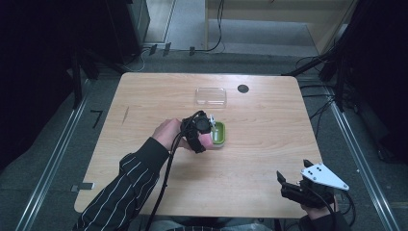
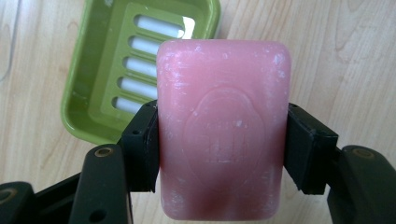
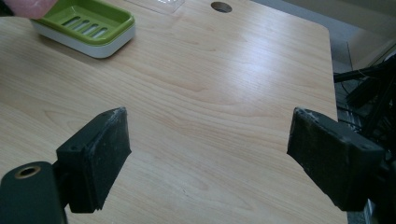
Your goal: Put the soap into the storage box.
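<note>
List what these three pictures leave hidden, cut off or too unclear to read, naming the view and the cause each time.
- Pink soap bar, left gripper view: embossed stamp too faint to read; lower end cut by the bottom edge.
- Green soap dish, high view: near part hidden by the left tongs and hand.
- Clear lid, right gripper view: cut off by the top edge.

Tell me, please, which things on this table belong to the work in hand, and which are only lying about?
In the work:
- pink soap bar, clamped in the left gripper
- green soap dish, just beneath and beside it

Lying about:
- clear plastic lid, far side of the table
- right gripper, fingers wide apart, holding nothing
- dark round hole in the tabletop
</note>
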`<state>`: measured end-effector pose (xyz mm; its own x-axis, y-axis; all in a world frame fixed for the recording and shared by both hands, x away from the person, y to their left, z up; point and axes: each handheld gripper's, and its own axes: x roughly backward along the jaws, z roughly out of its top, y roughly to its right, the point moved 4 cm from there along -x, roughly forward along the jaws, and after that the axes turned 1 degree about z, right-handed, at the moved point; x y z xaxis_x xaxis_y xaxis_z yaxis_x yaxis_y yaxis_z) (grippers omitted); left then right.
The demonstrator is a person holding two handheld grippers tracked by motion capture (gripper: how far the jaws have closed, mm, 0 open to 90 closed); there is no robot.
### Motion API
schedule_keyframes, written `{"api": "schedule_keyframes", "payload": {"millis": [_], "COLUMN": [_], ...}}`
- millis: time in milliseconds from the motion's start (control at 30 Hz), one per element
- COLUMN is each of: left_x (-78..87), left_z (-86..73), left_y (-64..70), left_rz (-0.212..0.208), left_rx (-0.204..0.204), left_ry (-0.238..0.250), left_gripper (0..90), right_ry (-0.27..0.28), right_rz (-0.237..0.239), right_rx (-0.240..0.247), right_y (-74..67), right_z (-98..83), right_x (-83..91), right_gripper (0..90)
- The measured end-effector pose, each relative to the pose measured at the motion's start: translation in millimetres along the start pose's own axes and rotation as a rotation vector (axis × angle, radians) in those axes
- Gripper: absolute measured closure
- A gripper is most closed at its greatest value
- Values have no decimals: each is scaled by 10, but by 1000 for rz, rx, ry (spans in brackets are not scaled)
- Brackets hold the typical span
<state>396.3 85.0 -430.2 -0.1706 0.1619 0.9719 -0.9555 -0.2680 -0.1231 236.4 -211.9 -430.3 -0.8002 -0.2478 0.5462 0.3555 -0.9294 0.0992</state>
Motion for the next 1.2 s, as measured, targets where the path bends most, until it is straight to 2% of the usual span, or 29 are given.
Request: {"api": "schedule_keyframes", "payload": {"millis": [633, 733, 900, 1200], "left_x": [2, -11, -30, -121], "left_z": [145, 163, 172, 207], "left_y": [-167, -193, -234, -326], "left_rz": [-1, -5, -5, -8], "left_rx": [-50, -68, -65, -94], "left_ry": [23, 11, 12, -3], "left_gripper": [389, 388, 389, 389], "right_ry": [-2, -3, -4, -6], "right_rz": [-1, -1, -1, 1], "right_rx": [5, 5, 6, 5], "right_y": [-2, -2, -7, -15], "right_z": [-1, -2, -2, -3], "right_x": [2, 1, 2, 0], "right_gripper": [135, 135, 134, 135]}}
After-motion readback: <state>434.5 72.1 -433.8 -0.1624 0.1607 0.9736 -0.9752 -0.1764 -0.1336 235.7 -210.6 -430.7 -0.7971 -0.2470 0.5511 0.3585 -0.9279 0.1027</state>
